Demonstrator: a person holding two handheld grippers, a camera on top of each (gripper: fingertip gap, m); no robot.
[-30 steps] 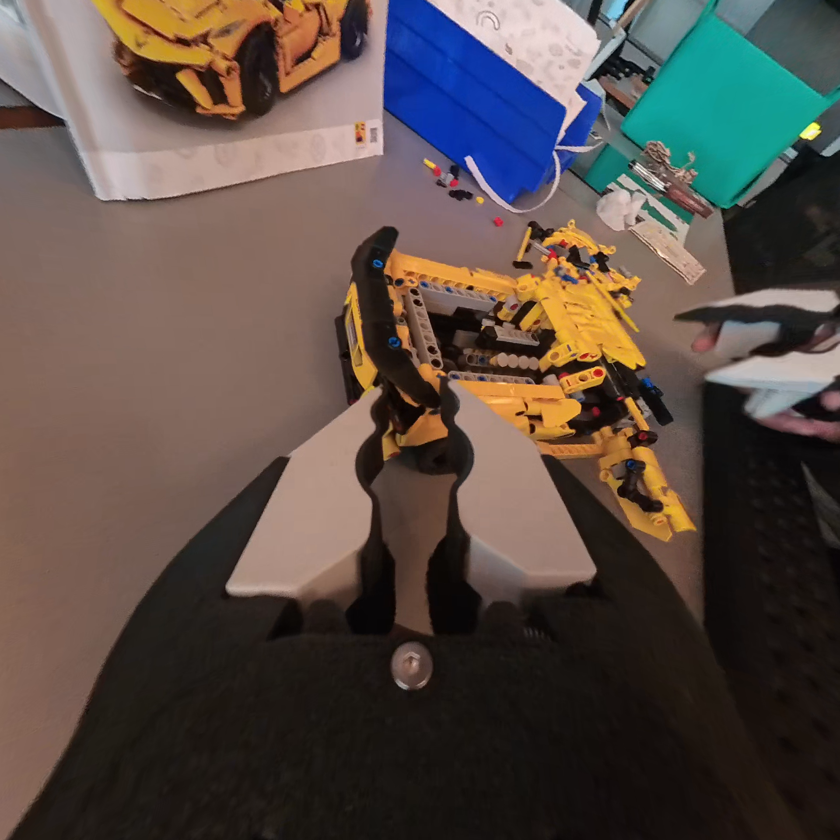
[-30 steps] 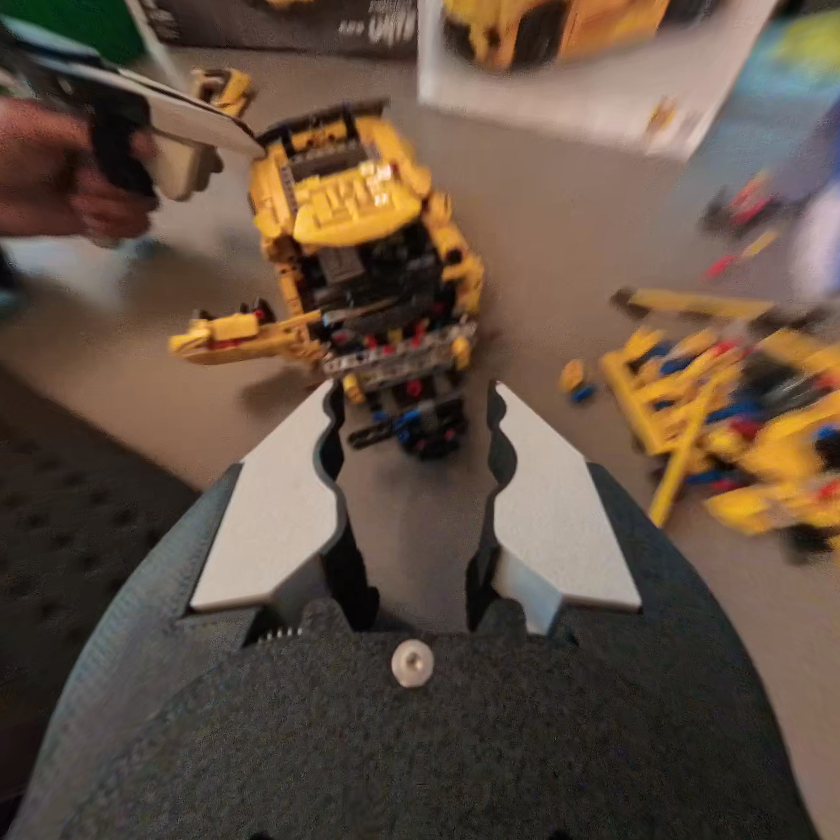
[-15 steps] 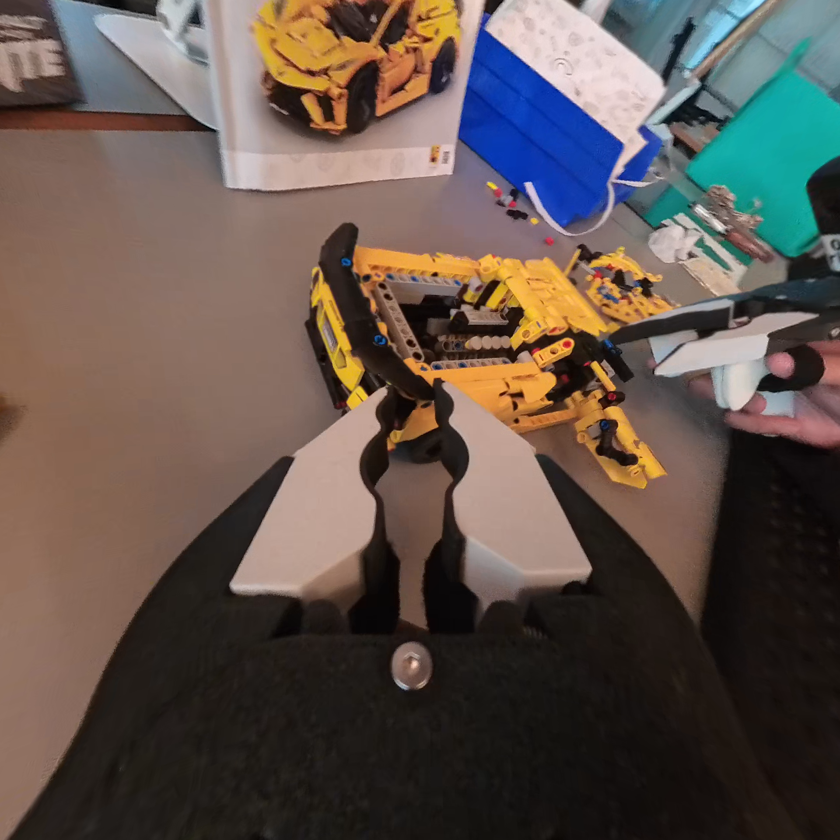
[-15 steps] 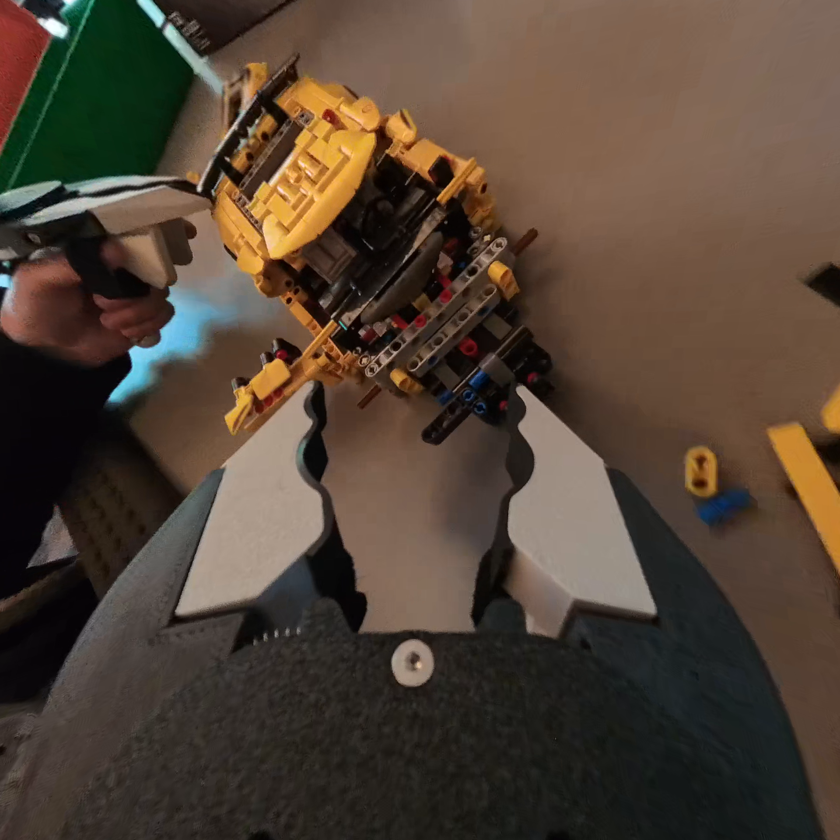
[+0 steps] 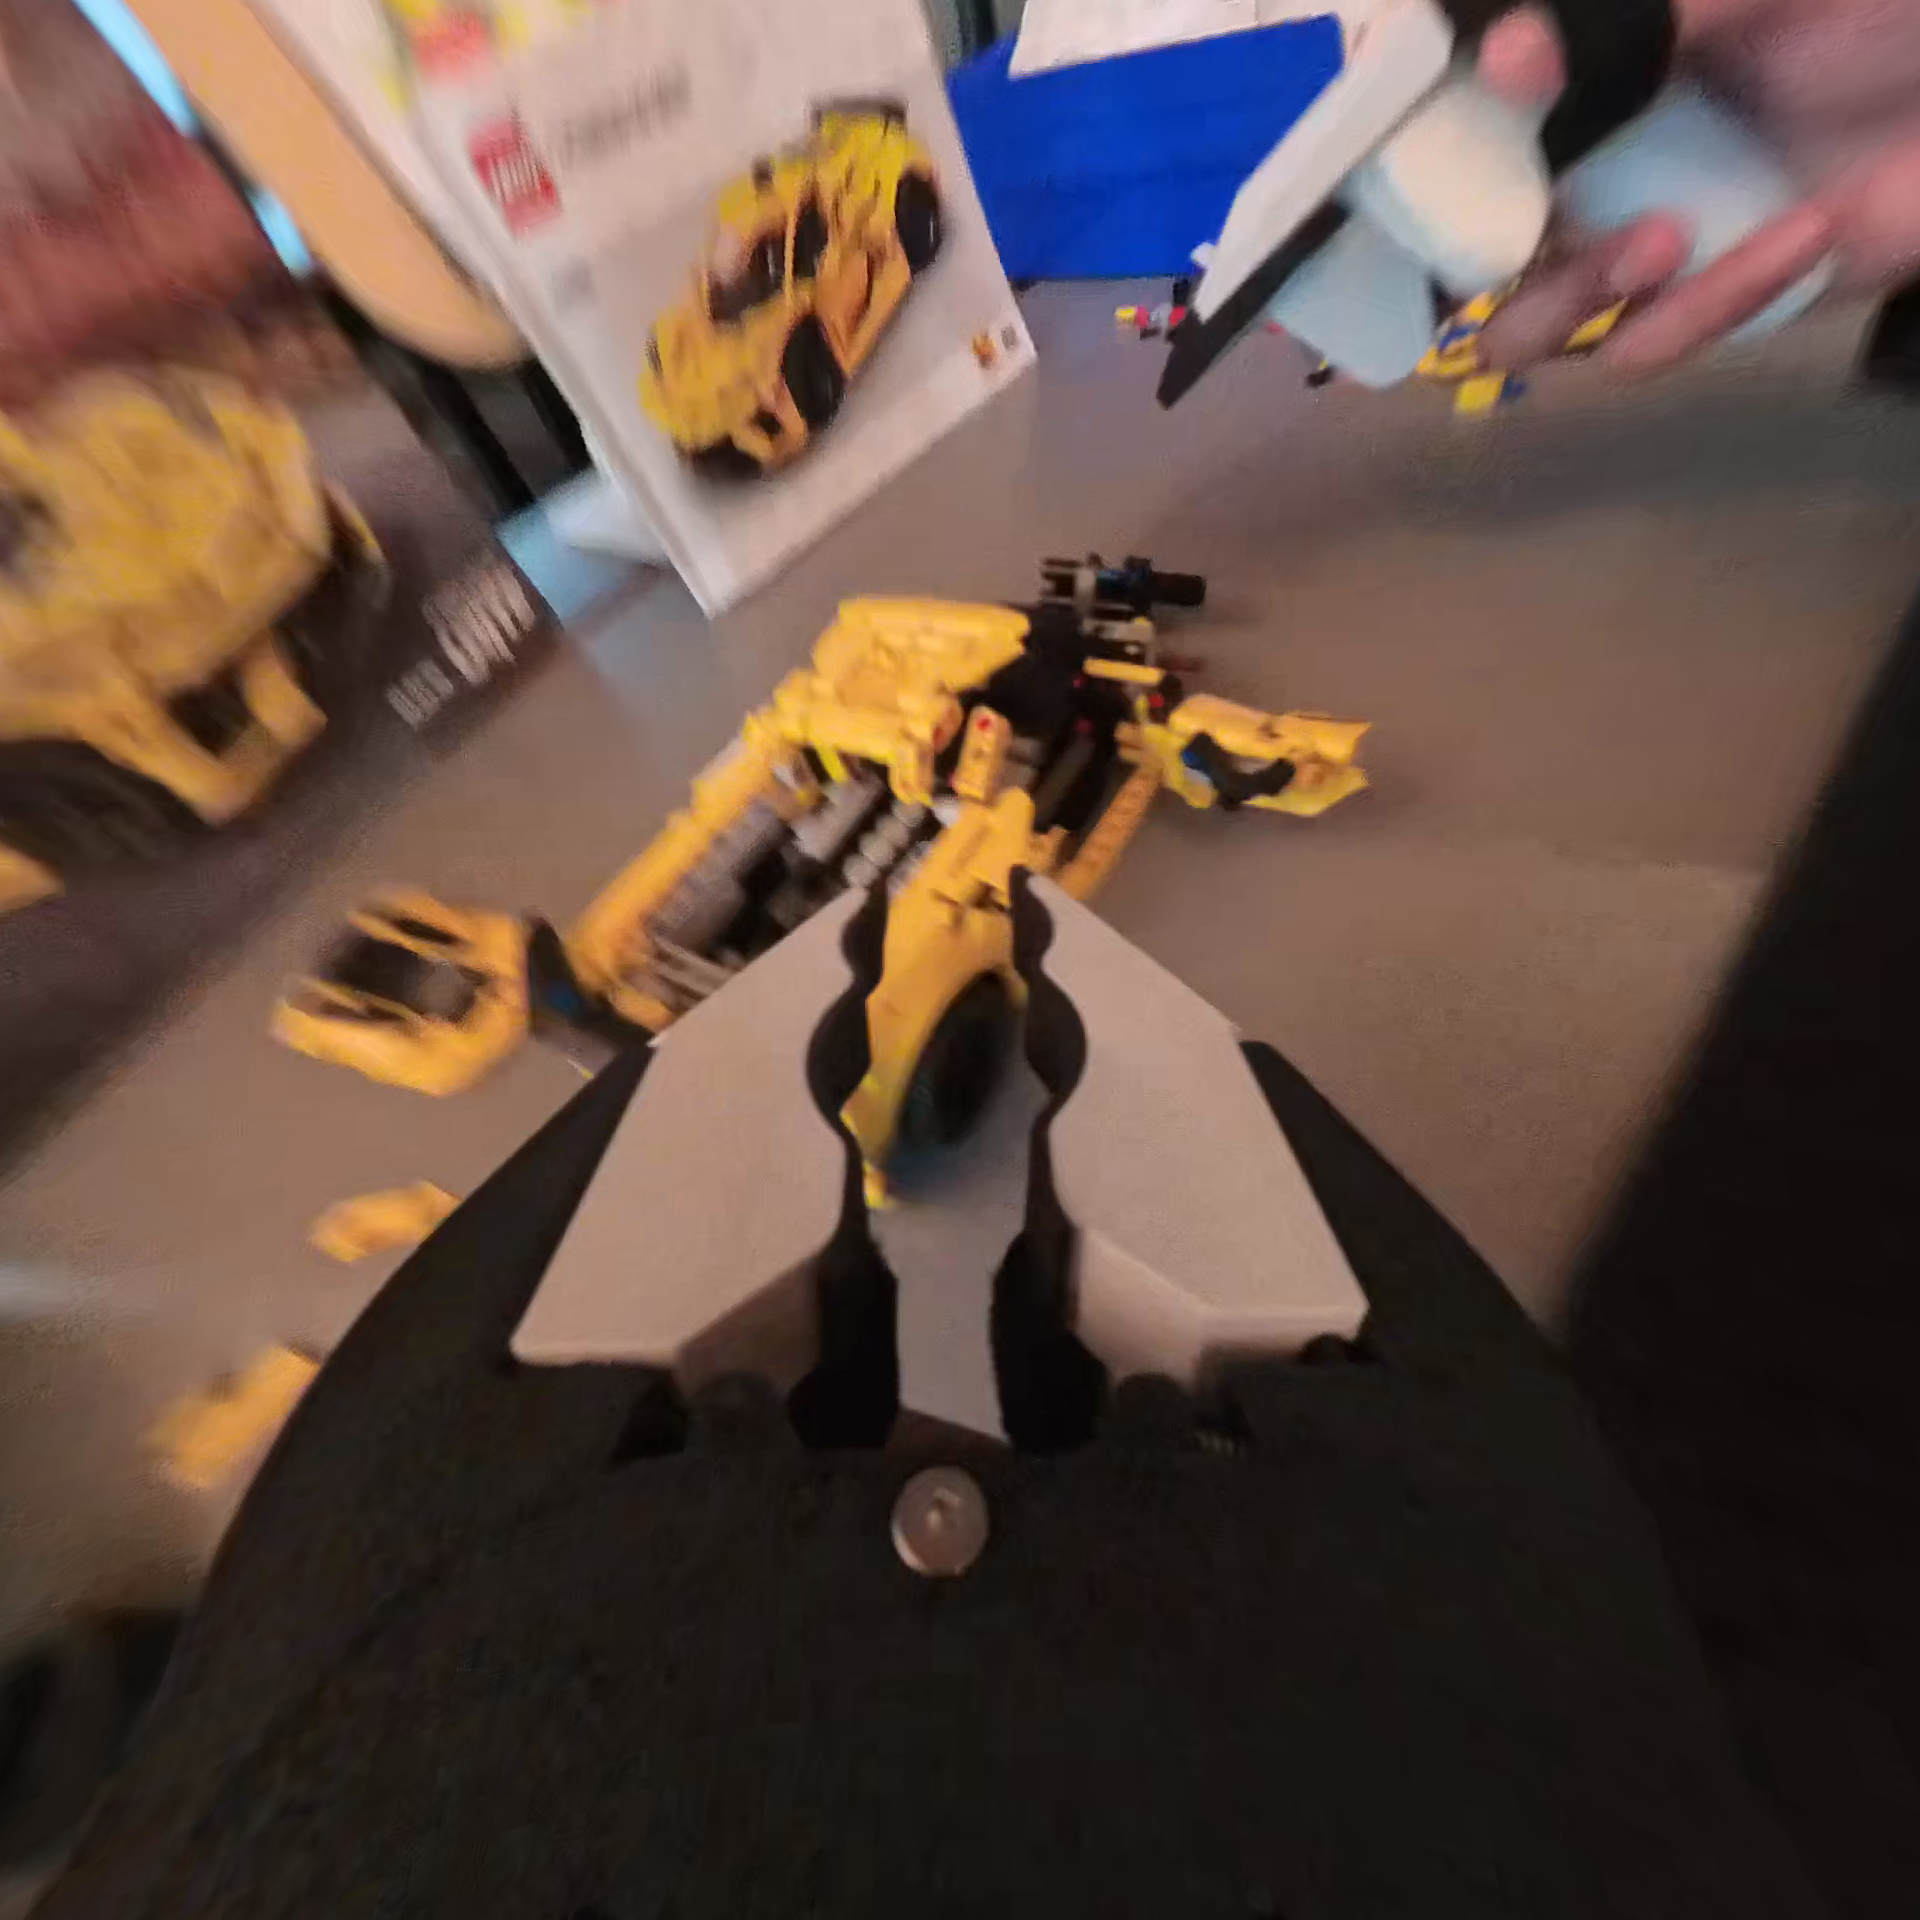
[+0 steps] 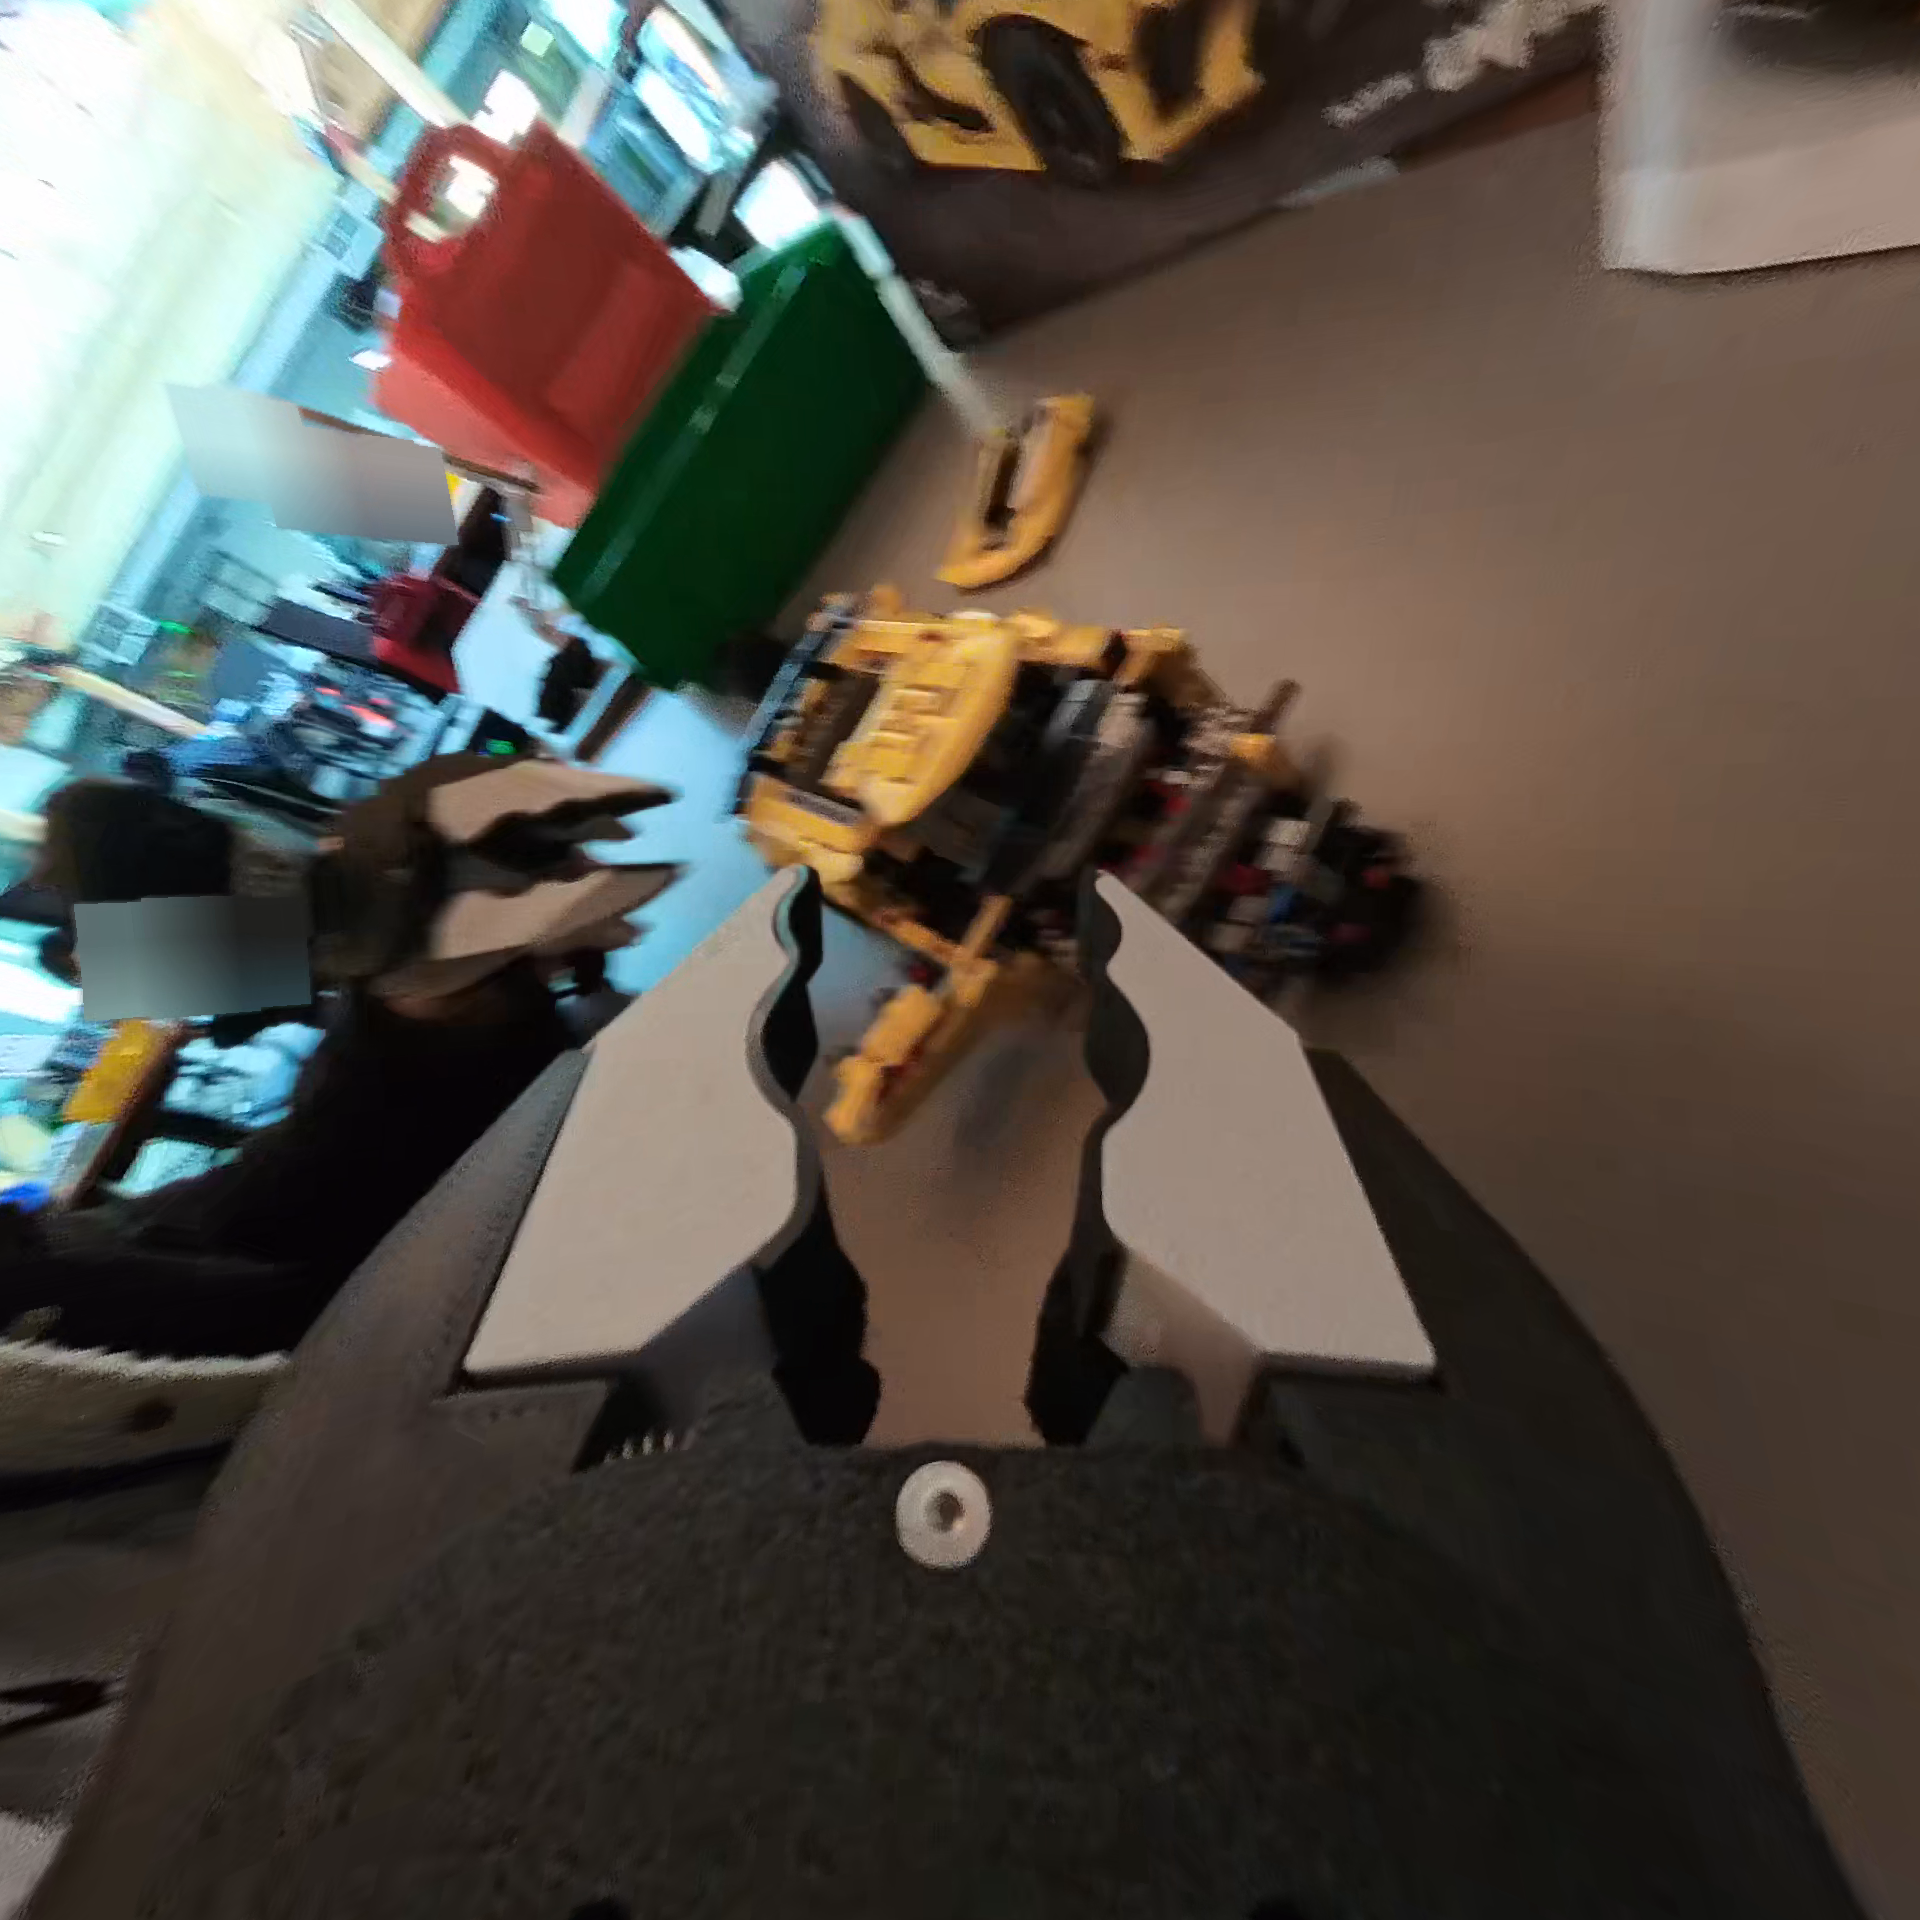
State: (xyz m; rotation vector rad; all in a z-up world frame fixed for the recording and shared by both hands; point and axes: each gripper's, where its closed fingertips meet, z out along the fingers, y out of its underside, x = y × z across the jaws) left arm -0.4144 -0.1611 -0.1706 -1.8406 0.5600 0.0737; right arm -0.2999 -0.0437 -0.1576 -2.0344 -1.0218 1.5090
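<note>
A part-built yellow and black brick car [image 5: 935, 748] lies on the grey table [image 5: 1455, 935]; it also shows in the right wrist view [image 6: 987, 769]. My left gripper [image 5: 940, 904] hovers over the car's side, jaws only narrowly apart. A yellow fender and a black wheel show through the gap, and nothing is gripped. In the right wrist view the left gripper [image 6: 665, 836] is apart from the car. My right gripper [image 6: 951, 894] is open and empty, with a protruding yellow side panel [image 6: 894, 1060] beyond its gap. Both views are blurred.
A loose yellow panel [image 5: 405, 987] lies left of the car, with small yellow pieces [image 5: 379, 1216] nearer me. A white picture box [image 5: 769, 312], a dark box [image 5: 156, 623] and a blue bag [image 5: 1122, 145] stand behind. A green bin [image 6: 738, 468] and a red bag [image 6: 520, 312] stand past the table. There is about 15 centimetres between the tips of the two grippers.
Both cameras have swung fast. My left gripper has moved from the car's rear corner to over its side fender. My right gripper has tilted and shows higher in the left wrist view.
</note>
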